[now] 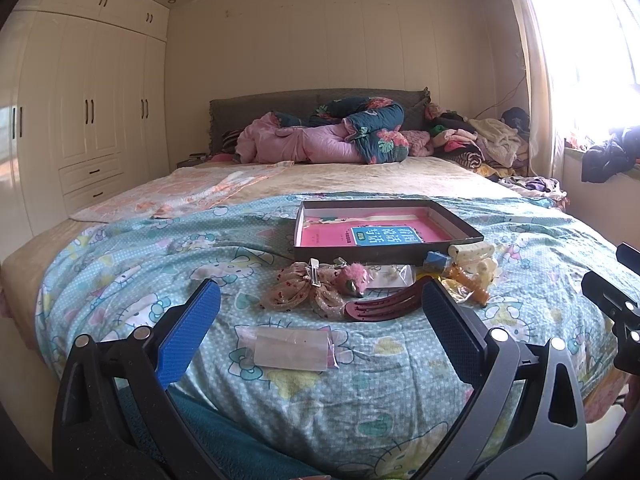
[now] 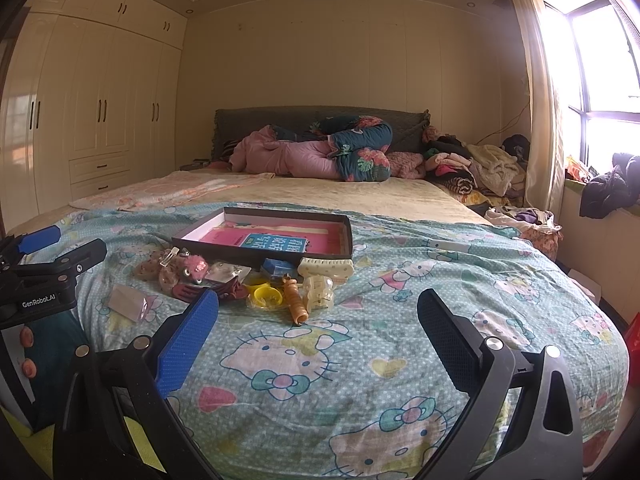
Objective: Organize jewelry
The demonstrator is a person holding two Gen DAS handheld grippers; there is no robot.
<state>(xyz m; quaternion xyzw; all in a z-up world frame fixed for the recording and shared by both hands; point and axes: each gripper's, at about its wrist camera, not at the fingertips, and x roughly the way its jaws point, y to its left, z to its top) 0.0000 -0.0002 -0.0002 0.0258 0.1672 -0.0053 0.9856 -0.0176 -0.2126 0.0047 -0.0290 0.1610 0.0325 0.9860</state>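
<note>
My left gripper (image 1: 320, 316) and right gripper (image 2: 318, 320) both spread wide, empty. Hair clips heaped just before shallow dark cardboard tray (image 1: 456, 220); dark red comb clip (image 1: 384, 307) nearest me.

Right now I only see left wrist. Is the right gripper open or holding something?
Observer: Open. The right gripper has its fingers wide apart, with only quilt between them.
Operator: Something yellow shows past the dark clip. What is it?
Observer: A yellow ring in clear wrap, right beside the orange coil.
Operator: Is the right gripper lined up on the pile?
Observer: No. The pile lies ahead and to its left, and the cream clips are the nearest pieces to its centre line.
</note>
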